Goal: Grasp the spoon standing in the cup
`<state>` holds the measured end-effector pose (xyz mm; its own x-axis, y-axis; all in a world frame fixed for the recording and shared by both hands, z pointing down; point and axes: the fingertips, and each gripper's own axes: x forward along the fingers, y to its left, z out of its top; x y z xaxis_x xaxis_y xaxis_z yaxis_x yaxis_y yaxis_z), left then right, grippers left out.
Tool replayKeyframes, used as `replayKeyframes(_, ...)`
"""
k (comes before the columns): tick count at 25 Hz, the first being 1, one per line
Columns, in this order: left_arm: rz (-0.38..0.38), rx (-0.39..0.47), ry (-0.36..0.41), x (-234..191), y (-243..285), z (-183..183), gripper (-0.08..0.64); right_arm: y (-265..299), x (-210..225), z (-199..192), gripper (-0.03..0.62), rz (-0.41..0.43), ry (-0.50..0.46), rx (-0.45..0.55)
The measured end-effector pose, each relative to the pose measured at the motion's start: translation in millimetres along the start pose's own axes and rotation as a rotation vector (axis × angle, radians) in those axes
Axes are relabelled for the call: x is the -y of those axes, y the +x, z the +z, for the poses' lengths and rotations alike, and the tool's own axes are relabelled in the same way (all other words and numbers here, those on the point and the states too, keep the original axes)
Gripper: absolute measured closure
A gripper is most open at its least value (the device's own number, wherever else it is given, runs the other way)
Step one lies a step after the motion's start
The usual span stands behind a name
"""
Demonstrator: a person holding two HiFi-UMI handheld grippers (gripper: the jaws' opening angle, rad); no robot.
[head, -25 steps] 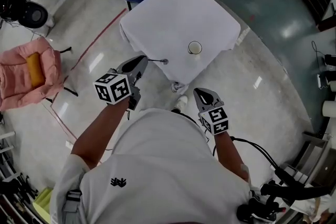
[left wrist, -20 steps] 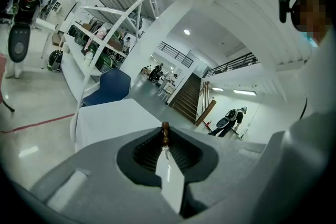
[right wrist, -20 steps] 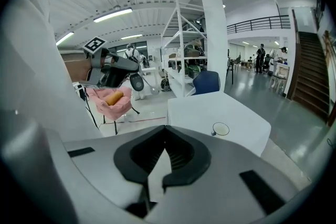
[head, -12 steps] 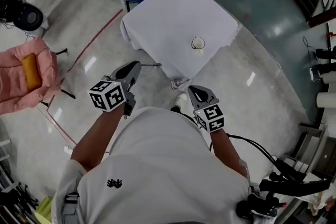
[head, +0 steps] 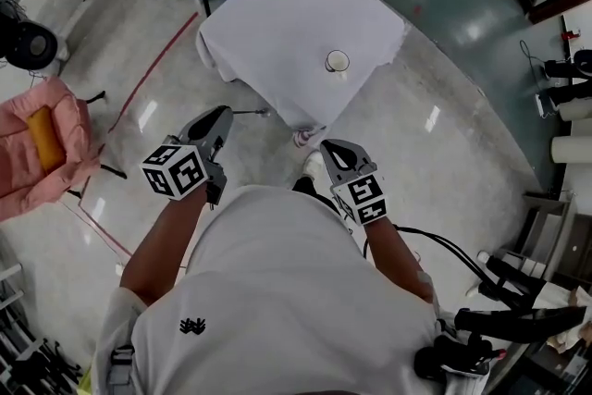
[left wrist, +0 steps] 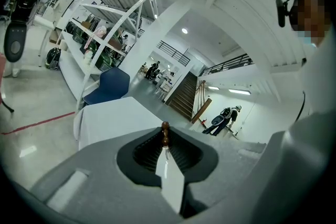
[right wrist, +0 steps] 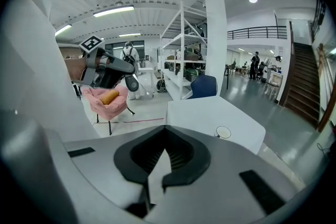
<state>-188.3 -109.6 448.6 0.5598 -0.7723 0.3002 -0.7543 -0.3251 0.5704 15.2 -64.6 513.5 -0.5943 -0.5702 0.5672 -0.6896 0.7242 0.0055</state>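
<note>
Glossy pale hall floor [head: 444, 134] with a white-draped surface [head: 277, 23] standing on it. The spoon [head: 252, 113] is not in the cup [head: 338, 61]: the left claw [head: 222, 116] pinches it and holds it roughly level in the air, well apart from the cup and off the surface's edge on the person's side.

Left gripper view: jaws pressed onto the shaft, brown beaded end poking out past them. No cup in that view, just a corner of the surface, a blue chair [left wrist: 107, 86], stairs and distant people. Head view gives the spoon only as a thin line; the beads are not readable.

The cup is upright near the surface's edge. The right claw [head: 335, 153] is pressed together with nothing in it, over the floor, nearer the person than the cup.

Right gripper view shows the cup on the surface corner, and the left claw with its marker cube off to the cup's left, in front of a pink chair [head: 37, 148] with an orange cushion [head: 39, 127].
</note>
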Motion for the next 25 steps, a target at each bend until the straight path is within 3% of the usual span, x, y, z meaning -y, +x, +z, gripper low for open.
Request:
replayKeyframes(13, 0.002, -0.038, 0.0, -0.4, 40.5, -4.2, 0.515, 2.4, 27.6, -5.7, 0.584, -0.014, 0.016, -0.001)
replayKeyframes(25, 0.021, -0.049, 0.01, 30.9, 122.9, -6.6, 0.517, -12.7, 103.5, -22.8, 0.584, -0.029, 0.036, 0.023)
